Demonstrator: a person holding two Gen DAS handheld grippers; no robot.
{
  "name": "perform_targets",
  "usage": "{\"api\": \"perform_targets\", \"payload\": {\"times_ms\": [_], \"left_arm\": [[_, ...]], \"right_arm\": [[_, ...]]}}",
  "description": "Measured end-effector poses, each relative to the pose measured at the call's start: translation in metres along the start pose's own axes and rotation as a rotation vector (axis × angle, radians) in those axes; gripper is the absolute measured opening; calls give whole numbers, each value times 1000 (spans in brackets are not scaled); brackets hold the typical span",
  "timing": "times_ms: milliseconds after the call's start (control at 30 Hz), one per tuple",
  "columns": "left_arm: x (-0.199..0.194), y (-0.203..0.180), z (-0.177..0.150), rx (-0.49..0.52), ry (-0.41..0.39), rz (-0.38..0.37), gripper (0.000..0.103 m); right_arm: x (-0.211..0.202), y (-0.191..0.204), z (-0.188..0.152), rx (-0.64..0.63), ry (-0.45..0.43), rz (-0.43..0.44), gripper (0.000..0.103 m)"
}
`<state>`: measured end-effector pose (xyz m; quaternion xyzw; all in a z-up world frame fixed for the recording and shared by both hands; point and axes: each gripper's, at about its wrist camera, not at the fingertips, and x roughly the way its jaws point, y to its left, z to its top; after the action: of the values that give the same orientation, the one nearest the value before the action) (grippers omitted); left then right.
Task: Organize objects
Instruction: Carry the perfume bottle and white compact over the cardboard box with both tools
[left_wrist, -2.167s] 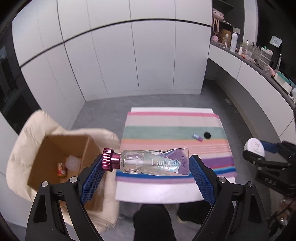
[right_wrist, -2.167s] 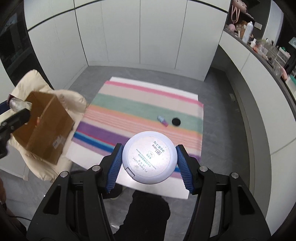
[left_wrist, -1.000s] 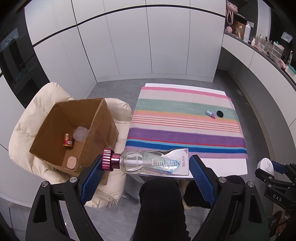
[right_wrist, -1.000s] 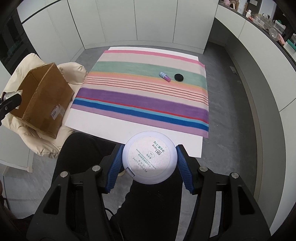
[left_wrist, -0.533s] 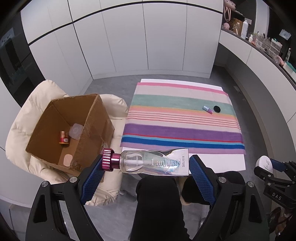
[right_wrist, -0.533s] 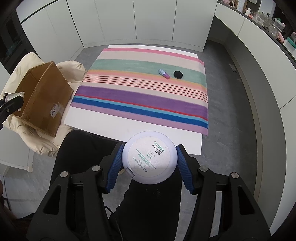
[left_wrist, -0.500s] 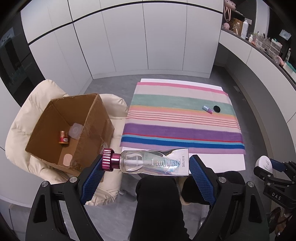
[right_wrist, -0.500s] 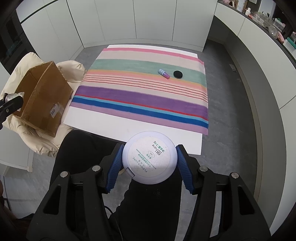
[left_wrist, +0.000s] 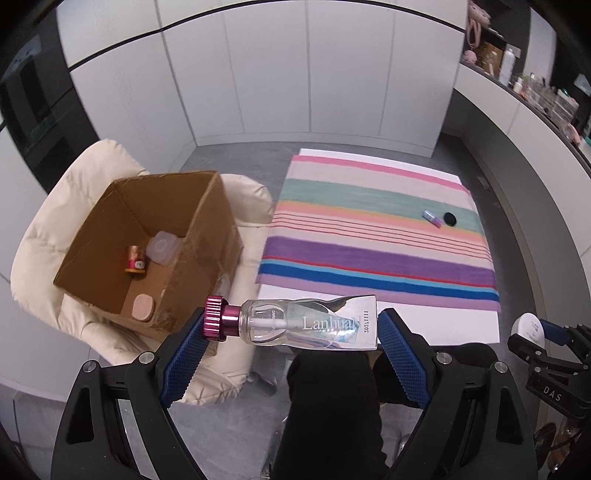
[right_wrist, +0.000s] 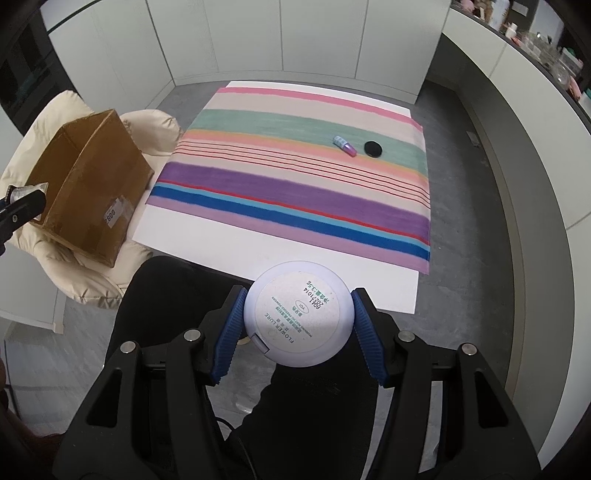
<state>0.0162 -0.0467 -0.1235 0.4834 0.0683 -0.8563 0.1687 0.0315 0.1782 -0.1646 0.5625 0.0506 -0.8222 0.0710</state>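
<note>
I carry one thing in each gripper because, as I judge it, both are bound for the box (left_wrist: 147, 243) that sits open-topped on the cream chair (left_wrist: 74, 206) beside the table (left_wrist: 369, 306); it already holds a small red-gold jar (left_wrist: 135, 259), a clear tub (left_wrist: 162, 248) and a beige pad (left_wrist: 143, 306). My left gripper (left_wrist: 291, 328) grips the bottle (left_wrist: 295, 325) lengthwise, pink cap (left_wrist: 215, 318) against one blue pad and the flat crimped end against the other, so the jaws stand wide yet are clamped on it, and it lies level across them, near the box's closest corner. My right gripper (right_wrist: 297, 321) pinches the compact (right_wrist: 297, 314) by its round rim at a middling spread, label side facing the camera, above my dark lap and short of the table's near edge. On the striped cloth (right_wrist: 295, 192) a small vial (right_wrist: 344, 144) and a black cap (right_wrist: 373, 148) lie just beside each other, well apart from the box, not yet collected.
</note>
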Motion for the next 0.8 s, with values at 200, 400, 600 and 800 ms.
{"api": "perform_targets", "payload": {"times_ms": [200,400,600,800], "left_arm": [[2,28,-5,-51,4,28,90],[3,59,-10,-92,5,52,90],[3,93,-20,-139,13,67,90],[3,130,-33,-194,29,91,90]], "right_arm": [[3,30,8,-57,0,10,60],[3,64,16,-114,-7,19,60],[4,102,23,-178,-6,39,60],[5,145,28,-257,-7,67,60]]}}
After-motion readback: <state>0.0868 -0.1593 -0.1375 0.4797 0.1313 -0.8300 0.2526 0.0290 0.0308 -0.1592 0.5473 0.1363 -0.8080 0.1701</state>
